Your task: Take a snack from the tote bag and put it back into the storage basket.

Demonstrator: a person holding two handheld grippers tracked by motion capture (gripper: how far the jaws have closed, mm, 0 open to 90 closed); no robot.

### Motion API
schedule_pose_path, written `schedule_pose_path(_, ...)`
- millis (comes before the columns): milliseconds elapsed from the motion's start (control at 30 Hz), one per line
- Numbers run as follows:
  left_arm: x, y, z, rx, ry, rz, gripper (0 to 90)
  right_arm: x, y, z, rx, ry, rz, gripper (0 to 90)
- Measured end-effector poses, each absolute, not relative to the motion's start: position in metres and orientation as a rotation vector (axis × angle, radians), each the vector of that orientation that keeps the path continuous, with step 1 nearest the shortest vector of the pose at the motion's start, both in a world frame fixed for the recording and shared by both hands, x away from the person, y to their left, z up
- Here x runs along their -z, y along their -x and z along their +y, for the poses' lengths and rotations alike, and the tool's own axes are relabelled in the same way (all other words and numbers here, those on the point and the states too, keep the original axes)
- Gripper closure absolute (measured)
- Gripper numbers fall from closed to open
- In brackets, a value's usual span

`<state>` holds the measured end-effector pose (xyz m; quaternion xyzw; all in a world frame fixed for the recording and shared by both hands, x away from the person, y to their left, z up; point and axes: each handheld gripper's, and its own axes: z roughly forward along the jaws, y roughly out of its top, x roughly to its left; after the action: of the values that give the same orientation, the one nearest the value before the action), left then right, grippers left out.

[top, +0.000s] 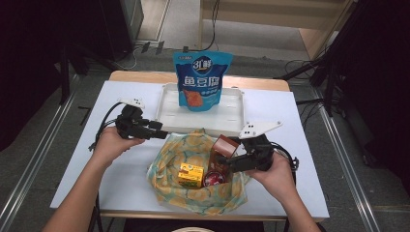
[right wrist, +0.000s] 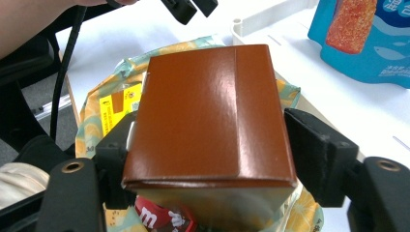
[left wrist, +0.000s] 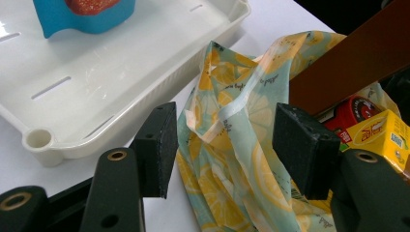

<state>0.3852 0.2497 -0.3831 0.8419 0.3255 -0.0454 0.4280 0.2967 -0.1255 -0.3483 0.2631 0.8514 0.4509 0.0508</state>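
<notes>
Between the right gripper jaws: brown box, pinched at both sides, tilted above the lemon-print bag. Left gripper jaws spread, bag's rim fold between them, pads not pressing. Beyond it, white tray holding blue pouch.

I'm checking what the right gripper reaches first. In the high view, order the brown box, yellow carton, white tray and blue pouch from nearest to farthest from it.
1. Brown box: between the jaws of the right gripper.
2. Yellow carton: just left, inside the lemon-print bag.
3. White tray: beyond the bag.
4. Blue pouch: upright at the tray's far side.
</notes>
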Motion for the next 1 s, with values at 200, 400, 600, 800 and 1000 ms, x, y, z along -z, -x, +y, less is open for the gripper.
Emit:
schedule_pose_path(200,0.384,-0.386,0.25,0.113,-2.104,0.819,42.2,0.347,-0.3,-0.127,-1.373,-0.794,2.577,39.9)
schedule_pose_path(400,0.383,-0.386,0.251,0.114,-2.1,0.816,41.9,0.345,-0.302,-0.13,-1.366,-0.784,2.573,42.6)
schedule_pose_path(600,0.383,-0.386,0.252,0.115,-2.098,0.815,41.9,0.342,-0.304,-0.13,-1.368,-0.778,2.577,43.1)
schedule_pose_path(800,0.383,-0.385,0.252,0.115,-2.092,0.815,42.0,0.334,-0.305,-0.128,-1.367,-0.773,2.583,43.2)
schedule_pose_path(1000,0.383,-0.385,0.253,0.118,-2.089,0.813,41.9,0.322,-0.307,-0.131,-1.389,-0.761,2.582,43.2)
